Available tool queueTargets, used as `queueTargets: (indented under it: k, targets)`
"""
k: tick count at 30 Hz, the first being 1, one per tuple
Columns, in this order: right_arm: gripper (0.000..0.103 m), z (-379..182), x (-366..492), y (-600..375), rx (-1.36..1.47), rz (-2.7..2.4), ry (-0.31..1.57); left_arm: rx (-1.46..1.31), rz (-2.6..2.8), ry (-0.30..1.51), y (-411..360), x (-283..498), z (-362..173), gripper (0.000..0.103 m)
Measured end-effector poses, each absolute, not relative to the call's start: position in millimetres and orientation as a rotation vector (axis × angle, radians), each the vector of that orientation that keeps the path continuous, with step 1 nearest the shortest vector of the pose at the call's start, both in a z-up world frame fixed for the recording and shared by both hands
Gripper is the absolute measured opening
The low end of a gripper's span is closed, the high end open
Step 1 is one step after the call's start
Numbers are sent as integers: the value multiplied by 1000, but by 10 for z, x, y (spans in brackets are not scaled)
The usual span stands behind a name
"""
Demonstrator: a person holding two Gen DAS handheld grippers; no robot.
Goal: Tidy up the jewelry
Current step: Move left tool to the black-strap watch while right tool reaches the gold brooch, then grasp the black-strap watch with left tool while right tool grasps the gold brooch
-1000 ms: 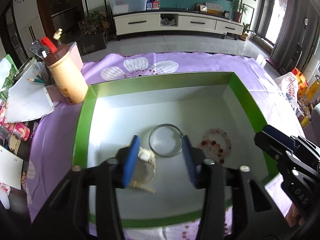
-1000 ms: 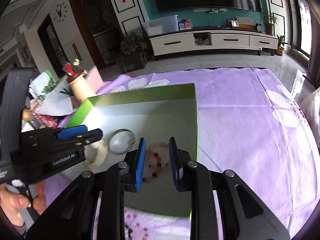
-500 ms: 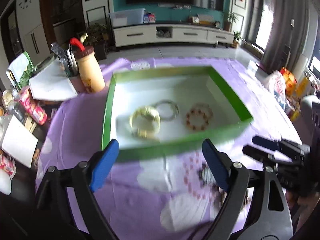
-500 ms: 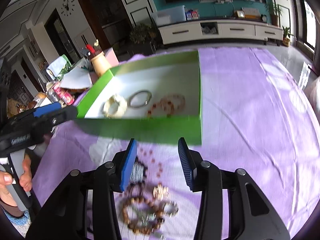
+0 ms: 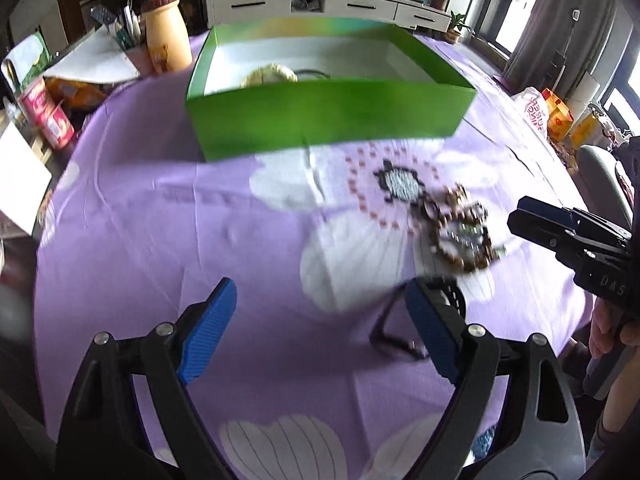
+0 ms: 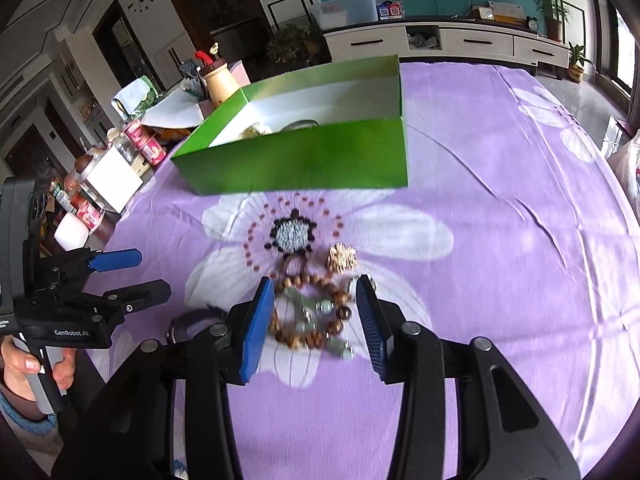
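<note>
A green box point(image 5: 328, 112) point(image 6: 304, 160) stands on the purple flowered cloth; a cream bracelet point(image 5: 270, 74) and a thin metal ring point(image 5: 314, 74) show inside it. A pile of loose jewelry point(image 6: 312, 312) point(image 5: 456, 228), with wooden bead bracelets and pale green stones, lies on the cloth in front of the box. My right gripper point(image 6: 316, 316) is open and empty, low over the pile, its blue pads on either side. My left gripper point(image 5: 320, 336) is open and empty over bare cloth, left of the pile. A dark ring-shaped piece point(image 5: 396, 332) lies by its right finger.
A tan jar with pens point(image 5: 166, 36), papers point(image 5: 92, 66) and red cans point(image 5: 46, 116) crowd the table's left edge. Bags point(image 5: 560, 116) stand beyond the right edge. A small gold ornament point(image 6: 342, 258) lies beside the pile.
Both grippers have pulled back out of the box toward the near side of the table. The right gripper has come down over the jewelry pile and opened wider. The left gripper stays open.
</note>
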State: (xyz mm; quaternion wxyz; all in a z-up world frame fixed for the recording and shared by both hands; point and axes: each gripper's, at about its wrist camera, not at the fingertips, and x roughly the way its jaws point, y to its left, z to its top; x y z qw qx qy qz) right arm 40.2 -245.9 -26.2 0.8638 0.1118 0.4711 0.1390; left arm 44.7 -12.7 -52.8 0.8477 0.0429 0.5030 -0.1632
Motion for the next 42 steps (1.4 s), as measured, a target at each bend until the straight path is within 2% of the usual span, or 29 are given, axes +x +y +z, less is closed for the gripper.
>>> queueTargets:
  k: [18,21,25,28,32,35,38,42]
  targets:
    - [44,-339,283,-2486,254,285,998,77,-329,1213,-452,383,-724,86]
    - [44,-351,316,-2481,246,280,991,89,-329,1230,-520,393,-760,77]
    - [43,-364,410,-2482,251,270,985,100,-325,1254,-563,418,-838,57]
    - [43,-389,510,-2463,235,265,984,121,-327,1240,-599,431,-829,53]
    - [43,-451,646,-2424,202,258,991,172,-325,1212,-657,436,-823,33]
    - [43,-518,747,-2392,168,247,1004,171,-342,1194,-677,457,-814,22]
    - [43,-574,831,-2362,134,241,1015,153,-356,1182,-652,481,-814,15]
    - [38,-661,911,-2332,103,234,1033,101,-375,1179,-576,524,-822,14]
